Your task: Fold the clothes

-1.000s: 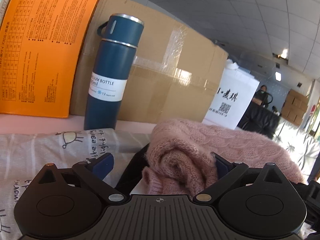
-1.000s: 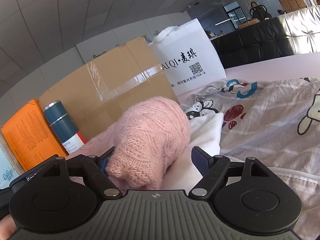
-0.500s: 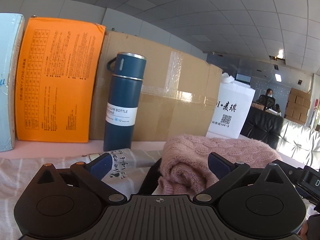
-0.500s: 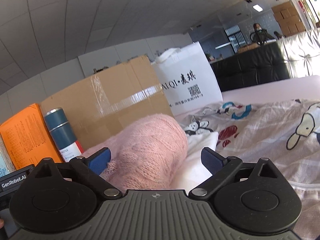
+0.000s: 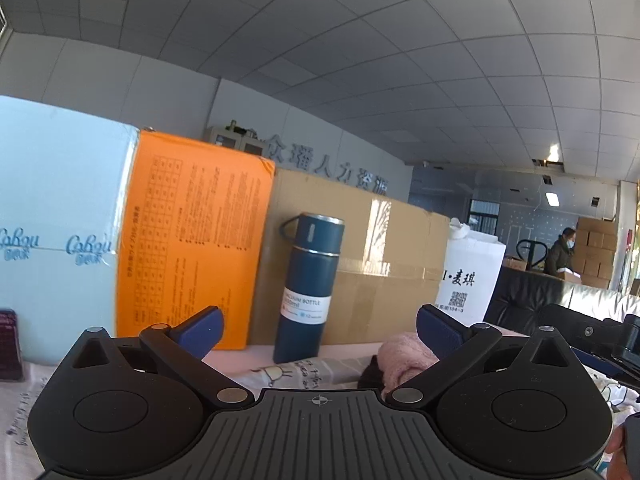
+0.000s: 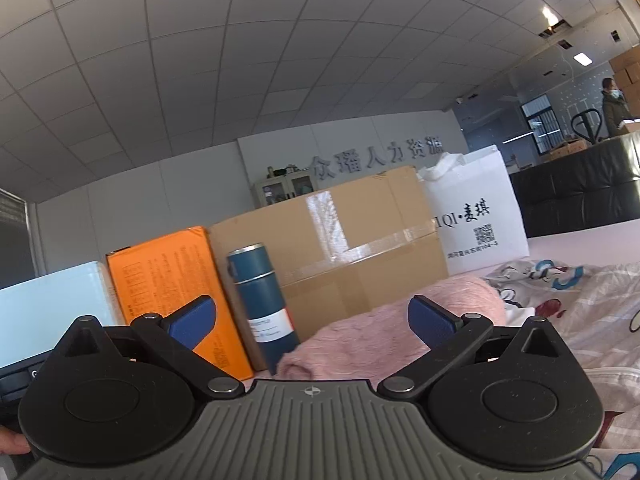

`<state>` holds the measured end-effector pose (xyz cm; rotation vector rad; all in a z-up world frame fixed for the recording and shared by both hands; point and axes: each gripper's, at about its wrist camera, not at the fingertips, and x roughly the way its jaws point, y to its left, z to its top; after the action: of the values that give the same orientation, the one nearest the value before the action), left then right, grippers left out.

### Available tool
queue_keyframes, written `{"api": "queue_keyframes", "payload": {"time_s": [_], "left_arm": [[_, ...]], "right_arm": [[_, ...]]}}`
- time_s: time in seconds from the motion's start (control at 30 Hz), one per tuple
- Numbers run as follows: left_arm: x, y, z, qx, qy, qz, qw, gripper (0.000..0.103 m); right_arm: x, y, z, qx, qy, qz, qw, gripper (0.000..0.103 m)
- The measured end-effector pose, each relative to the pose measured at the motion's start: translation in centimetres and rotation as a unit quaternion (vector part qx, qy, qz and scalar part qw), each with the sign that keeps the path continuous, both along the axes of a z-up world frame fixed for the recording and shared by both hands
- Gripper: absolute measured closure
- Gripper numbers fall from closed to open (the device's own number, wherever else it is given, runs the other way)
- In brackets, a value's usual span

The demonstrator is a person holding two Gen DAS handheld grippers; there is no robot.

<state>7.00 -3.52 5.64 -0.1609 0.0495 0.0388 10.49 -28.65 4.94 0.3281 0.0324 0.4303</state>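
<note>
Grippers are both pointing level, and you are gripping nothing. Your right gripper (image 6: 312, 318) is spreading its jaws wider, the pink knitted sweater (image 6: 384, 338) lying just ahead of and below the blue pads, untouched. Your left gripper (image 5: 320, 326) is standing released, the sweater (image 5: 408, 356) sitting low by its right finger, a blue vacuum bottle (image 5: 308, 292) standing straight ahead before a cardboard box (image 5: 384, 264).

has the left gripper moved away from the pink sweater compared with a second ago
Yes. The left gripper has pulled back and up: against the fixed blue bottle, the pink sweater, earlier between its fingers, now lies small and low beyond them.
</note>
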Motion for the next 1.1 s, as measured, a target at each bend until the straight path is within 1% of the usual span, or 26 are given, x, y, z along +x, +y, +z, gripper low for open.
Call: {"api": "queue_keyframes", "payload": {"time_s": [0.13, 0.23, 0.33, 0.47, 0.6, 0.7, 0.77, 0.87, 0.97, 1.1], "left_arm": [[-2.6, 1.5, 0.2, 0.034, -0.014, 0.009, 0.9993, 0.0], [-4.5, 2.9, -0.2, 0.024, -0.029, 0.013, 0.9992, 0.0], [-5.8, 4.1, -0.7, 0.013, -0.029, 0.021, 0.9993, 0.0], [-7.1, 5.0, -2.0, 0.01, -0.032, 0.034, 0.9988, 0.0], [-7.8, 5.6, -3.4, 0.017, -0.024, 0.037, 0.9989, 0.0], [-8.0, 5.8, -4.0, 0.031, -0.019, 0.04, 0.9986, 0.0], [-8.1, 5.8, -4.2, 0.033, -0.022, 0.048, 0.998, 0.0], [-8.9, 5.4, -4.2, 0.043, -0.041, 0.054, 0.9968, 0.0], [-9.3, 4.7, -4.2, 0.068, -0.045, 0.068, 0.9944, 0.0], [-9.4, 4.7, -4.3, 0.07, -0.045, 0.059, 0.9948, 0.0]], "right_arm": [[-2.5, 3.0, 0.7, -0.005, 0.002, 0.019, 1.0, 0.0], [-4.6, 5.2, 0.6, -0.01, -0.004, 0.008, 1.0, 0.0], [-6.3, 7.0, 0.4, -0.025, -0.006, 0.007, 1.0, 0.0], [-7.3, 8.6, -0.4, -0.038, 0.014, -0.001, 0.999, 0.0], [-7.7, 9.8, -1.8, -0.073, 0.01, -0.043, 0.996, 0.0], [-7.4, 10.0, -2.5, -0.09, 0.009, -0.058, 0.994, 0.0], [-6.9, 10.1, -3.0, -0.096, 0.013, -0.063, 0.993, 0.0], [-6.4, 10.2, -3.6, -0.112, 0.012, -0.07, 0.991, 0.0], [-6.0, 9.9, -3.8, -0.115, 0.013, -0.074, 0.991, 0.0], [-5.7, 9.4, -4.0, -0.107, 0.017, -0.083, 0.991, 0.0]]}}
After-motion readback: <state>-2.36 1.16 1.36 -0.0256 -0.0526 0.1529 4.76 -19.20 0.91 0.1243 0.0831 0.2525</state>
